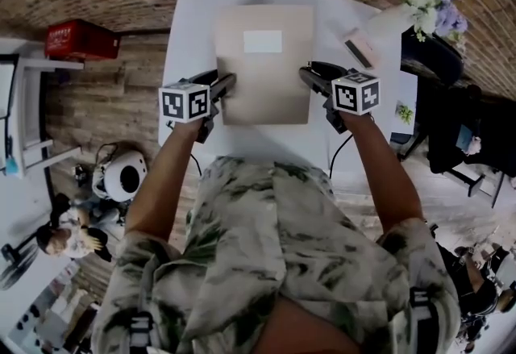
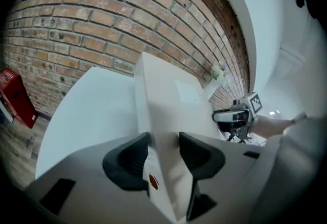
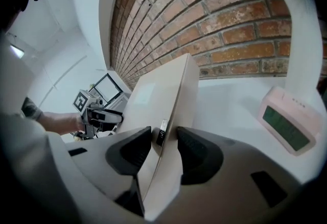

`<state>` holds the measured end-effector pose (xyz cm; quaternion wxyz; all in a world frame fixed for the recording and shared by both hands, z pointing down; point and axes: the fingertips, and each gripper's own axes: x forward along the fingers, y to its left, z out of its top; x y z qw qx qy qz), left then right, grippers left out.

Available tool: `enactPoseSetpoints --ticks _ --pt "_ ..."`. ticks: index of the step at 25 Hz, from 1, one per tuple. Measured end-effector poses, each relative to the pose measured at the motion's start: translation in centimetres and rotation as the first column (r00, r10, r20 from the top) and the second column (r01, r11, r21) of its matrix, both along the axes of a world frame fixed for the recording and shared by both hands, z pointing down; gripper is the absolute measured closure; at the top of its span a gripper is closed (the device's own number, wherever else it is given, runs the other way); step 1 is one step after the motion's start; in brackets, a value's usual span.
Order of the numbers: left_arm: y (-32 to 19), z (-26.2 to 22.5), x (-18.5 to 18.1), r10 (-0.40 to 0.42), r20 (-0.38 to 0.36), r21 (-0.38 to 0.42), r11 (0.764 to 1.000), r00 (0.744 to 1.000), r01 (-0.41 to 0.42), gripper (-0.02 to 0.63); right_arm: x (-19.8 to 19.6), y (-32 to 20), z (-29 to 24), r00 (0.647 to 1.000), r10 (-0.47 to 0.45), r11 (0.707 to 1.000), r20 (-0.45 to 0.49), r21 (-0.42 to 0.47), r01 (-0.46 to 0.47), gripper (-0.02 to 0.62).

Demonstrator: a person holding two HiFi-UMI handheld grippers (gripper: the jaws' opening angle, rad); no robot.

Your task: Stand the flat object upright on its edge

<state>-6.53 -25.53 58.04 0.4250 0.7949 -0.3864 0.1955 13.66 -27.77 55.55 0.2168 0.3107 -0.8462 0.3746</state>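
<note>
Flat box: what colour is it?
Beige box, with a white label on its face; clearest in the head view.

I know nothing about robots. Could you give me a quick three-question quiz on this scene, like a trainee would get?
1. True or false: the left gripper and the right gripper are both clamped on the flat beige box.
2. What sits on the table beyond the right gripper? A) pink clock B) red mug C) laptop
3. Fill in: in the head view, the left gripper holds the box by its ____ edge.
Key: 1 true; 2 A; 3 left.
</note>
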Motion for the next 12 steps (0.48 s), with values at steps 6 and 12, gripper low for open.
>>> enactPoseSetpoints --ticks 6,12 --pt "-3.0 -1.7 0.8 0.033 0.041 0.06 0.998 0.999 -0.035 0.402 0.7 -2.3 -1.9 0.999 -0.002 0.995 -0.039 0.104 0.006 0.42" --pt "-6.3 -3.7 1.5 0.057 0.072 0.134 0.989 0.996 -0.067 0.403 1.5 -5.1 -4.1 0.997 -0.003 0.974 -0.077 0.225 0.021 0.423"
